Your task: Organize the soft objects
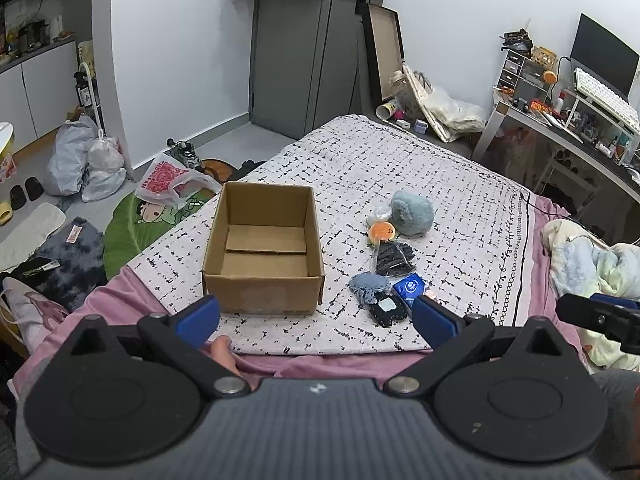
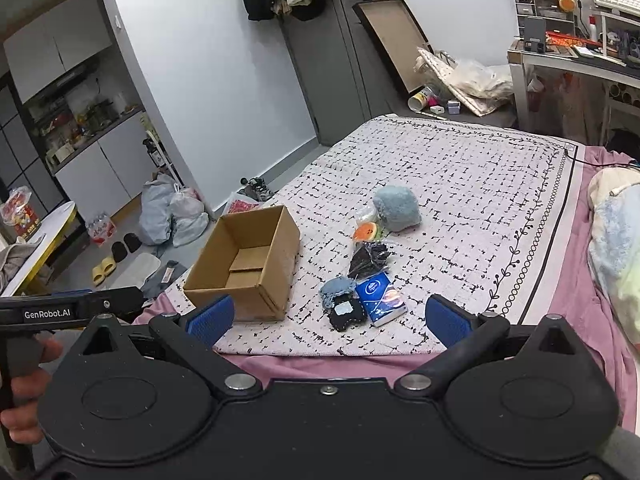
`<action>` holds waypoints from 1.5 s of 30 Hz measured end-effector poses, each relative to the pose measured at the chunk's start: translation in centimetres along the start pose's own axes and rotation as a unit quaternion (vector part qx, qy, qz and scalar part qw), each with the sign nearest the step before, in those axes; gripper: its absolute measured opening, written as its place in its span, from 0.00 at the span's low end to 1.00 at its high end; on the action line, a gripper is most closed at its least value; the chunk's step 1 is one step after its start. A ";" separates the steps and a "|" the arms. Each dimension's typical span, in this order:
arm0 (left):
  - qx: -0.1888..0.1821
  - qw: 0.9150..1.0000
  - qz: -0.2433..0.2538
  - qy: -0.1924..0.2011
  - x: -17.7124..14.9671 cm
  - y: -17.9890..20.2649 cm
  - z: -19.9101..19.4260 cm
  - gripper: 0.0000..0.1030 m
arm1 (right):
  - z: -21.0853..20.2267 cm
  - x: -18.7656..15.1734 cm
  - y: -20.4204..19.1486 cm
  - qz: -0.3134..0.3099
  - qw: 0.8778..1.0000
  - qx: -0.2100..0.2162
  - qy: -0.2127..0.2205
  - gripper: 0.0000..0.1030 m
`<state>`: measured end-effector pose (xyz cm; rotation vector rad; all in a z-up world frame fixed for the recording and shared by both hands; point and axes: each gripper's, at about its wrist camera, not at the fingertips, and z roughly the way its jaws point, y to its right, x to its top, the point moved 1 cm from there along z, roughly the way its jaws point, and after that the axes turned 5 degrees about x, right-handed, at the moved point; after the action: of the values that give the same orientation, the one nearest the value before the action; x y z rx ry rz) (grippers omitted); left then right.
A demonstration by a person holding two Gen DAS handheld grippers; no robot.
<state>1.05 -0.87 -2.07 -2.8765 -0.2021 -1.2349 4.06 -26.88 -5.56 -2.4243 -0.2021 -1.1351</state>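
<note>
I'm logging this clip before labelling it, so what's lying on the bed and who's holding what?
Cardboard box: one, brown, open and empty, on the patterned blanket, left of the small things.
Plush toy: one, grey-blue, farthest in the row.
Round toy: one, orange, beside the plush.
Black bag: one, dark, mid-row.
Fuzzy cloth: one, blue, near the box's right corner.
Tissue pack: one, blue, nearest edge.
Black pouch: one, black with pale patch, touching the pack.
Left gripper: open, holding nothing.
Right gripper: open, holding nothing.
</note>
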 end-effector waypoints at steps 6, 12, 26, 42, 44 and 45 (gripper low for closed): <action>0.001 1.000 -0.004 -0.009 0.0 0.7 1.9 0.98 | 1.8 0.7 1.1 -0.001 1.000 0.001 -0.015 1.00; 0.003 1.000 -0.005 -0.008 0.4 1.2 3.5 0.98 | 3.3 1.6 2.2 -0.005 1.000 0.010 -0.016 1.00; -0.004 0.999 -0.037 -0.038 1.6 2.8 8.8 0.92 | 8.9 4.5 5.1 0.015 0.998 0.014 -0.058 1.00; -0.014 0.987 -0.073 -0.140 -0.3 6.4 18.5 0.63 | 15.5 2.3 9.9 0.083 0.990 0.052 -0.100 0.83; -0.012 0.986 -0.075 -0.150 -0.6 7.0 19.6 0.61 | 16.4 2.0 10.4 0.085 0.989 0.054 -0.111 0.80; -0.012 0.985 -0.075 -0.153 -0.8 7.3 20.2 0.59 | 16.9 1.7 10.5 0.084 0.988 0.054 -0.116 0.80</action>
<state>15.93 -7.05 -16.21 -3.1077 -0.4143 -0.8055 20.17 -28.58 -17.20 -2.4222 -0.1251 -0.7485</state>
